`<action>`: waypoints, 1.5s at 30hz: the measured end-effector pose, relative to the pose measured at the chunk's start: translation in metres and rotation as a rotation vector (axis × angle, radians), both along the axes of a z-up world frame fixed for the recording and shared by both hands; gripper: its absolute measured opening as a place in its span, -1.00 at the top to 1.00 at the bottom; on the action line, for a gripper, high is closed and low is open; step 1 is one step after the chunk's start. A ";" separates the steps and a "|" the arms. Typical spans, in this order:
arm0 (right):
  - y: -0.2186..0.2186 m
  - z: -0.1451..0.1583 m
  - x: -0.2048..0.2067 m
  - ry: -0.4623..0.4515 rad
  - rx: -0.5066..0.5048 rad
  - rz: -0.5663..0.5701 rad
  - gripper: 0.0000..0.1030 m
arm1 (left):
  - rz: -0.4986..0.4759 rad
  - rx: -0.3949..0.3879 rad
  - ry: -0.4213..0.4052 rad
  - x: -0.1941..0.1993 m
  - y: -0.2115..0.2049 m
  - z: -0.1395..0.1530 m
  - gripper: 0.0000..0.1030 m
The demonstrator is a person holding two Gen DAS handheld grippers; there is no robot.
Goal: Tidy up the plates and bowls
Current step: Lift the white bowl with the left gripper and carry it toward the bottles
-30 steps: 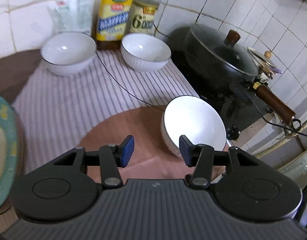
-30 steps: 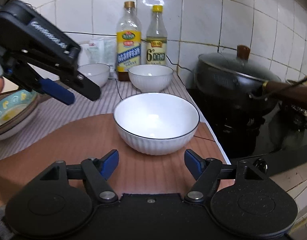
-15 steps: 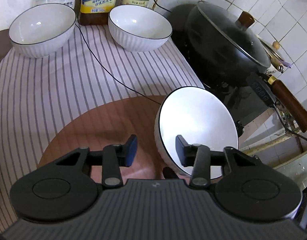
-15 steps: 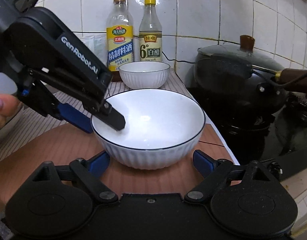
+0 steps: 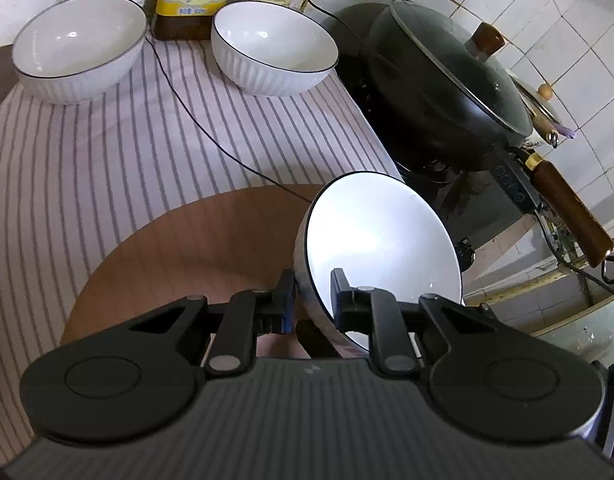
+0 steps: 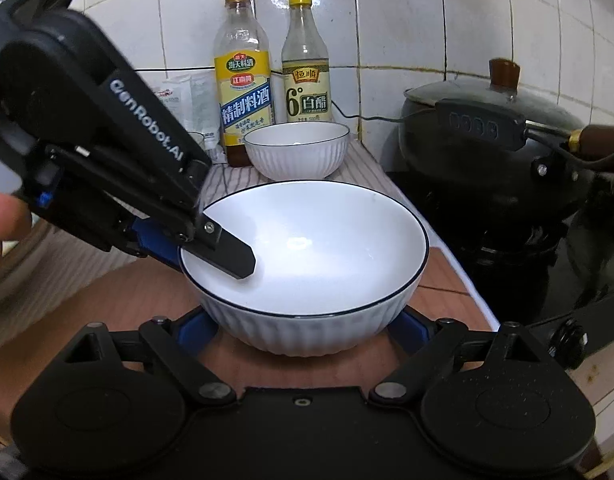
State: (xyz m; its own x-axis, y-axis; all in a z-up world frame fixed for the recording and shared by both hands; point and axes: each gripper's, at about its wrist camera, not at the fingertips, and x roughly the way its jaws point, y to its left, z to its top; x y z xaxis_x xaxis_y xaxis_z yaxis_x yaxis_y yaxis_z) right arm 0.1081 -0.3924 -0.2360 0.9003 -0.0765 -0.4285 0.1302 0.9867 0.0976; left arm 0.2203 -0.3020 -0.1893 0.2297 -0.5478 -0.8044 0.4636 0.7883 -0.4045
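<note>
The left gripper (image 5: 311,300) has just been closing and now pinches the rim of the nearest white bowl (image 6: 307,264), 1 finger inside the wall and 1 outside, the wall clamped between them. The right gripper (image 6: 303,328) stands wide, its 2 blue pads flanking the bowl's foot, and I can't tell whether either pad touches it. The bowl sits on the brown board (image 5: 179,248), right ahead of the right jaws.

To my eye a rim pinch like that is a thin hold on glazed ware, so the lift wants to be slow and level, with the right jaws kept under or beside the base as a guard. Beyond the left jaws wait 2 more white bowls (image 5: 79,48), on the striped cloth (image 5: 107,152); nesting there looks the likely goal. A thin black cable (image 5: 211,140) crosses that cloth, so carry the bowl high enough to clear it and lower it centred, not tilted.
</note>
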 end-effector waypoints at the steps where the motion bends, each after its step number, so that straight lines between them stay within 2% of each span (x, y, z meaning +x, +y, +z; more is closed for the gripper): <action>1: 0.003 0.002 -0.001 -0.005 -0.011 0.003 -0.82 | 0.001 0.003 -0.005 -0.001 0.002 0.002 0.67; 8: 0.028 0.017 -0.003 -0.039 -0.053 0.059 -0.82 | 0.034 0.021 -0.035 -0.008 0.028 0.021 0.68; 16: 0.067 0.031 0.014 -0.070 -0.088 0.190 -0.82 | 0.117 0.058 -0.066 -0.006 0.078 0.038 0.68; 25: 0.096 0.017 0.045 -0.050 -0.077 0.296 -0.81 | 0.196 0.133 -0.065 0.012 0.110 0.020 0.68; 37: 0.103 0.013 0.069 -0.024 -0.091 0.356 -0.81 | 0.225 0.189 -0.090 0.023 0.117 0.010 0.68; 42: 0.106 0.008 0.074 0.019 -0.098 0.369 -0.76 | 0.208 0.252 -0.119 0.022 0.112 -0.001 0.67; 45: 0.107 0.015 0.074 0.069 -0.081 0.345 -0.75 | 0.205 0.246 -0.123 0.021 0.113 -0.001 0.66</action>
State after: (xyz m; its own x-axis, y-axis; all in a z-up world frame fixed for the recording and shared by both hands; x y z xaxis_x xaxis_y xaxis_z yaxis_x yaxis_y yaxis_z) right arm 0.1820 -0.2853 -0.2206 0.8481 0.1910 -0.4943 -0.2088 0.9778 0.0196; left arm 0.2417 -0.1892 -0.1905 0.4183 -0.2732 -0.8663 0.3193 0.9371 -0.1414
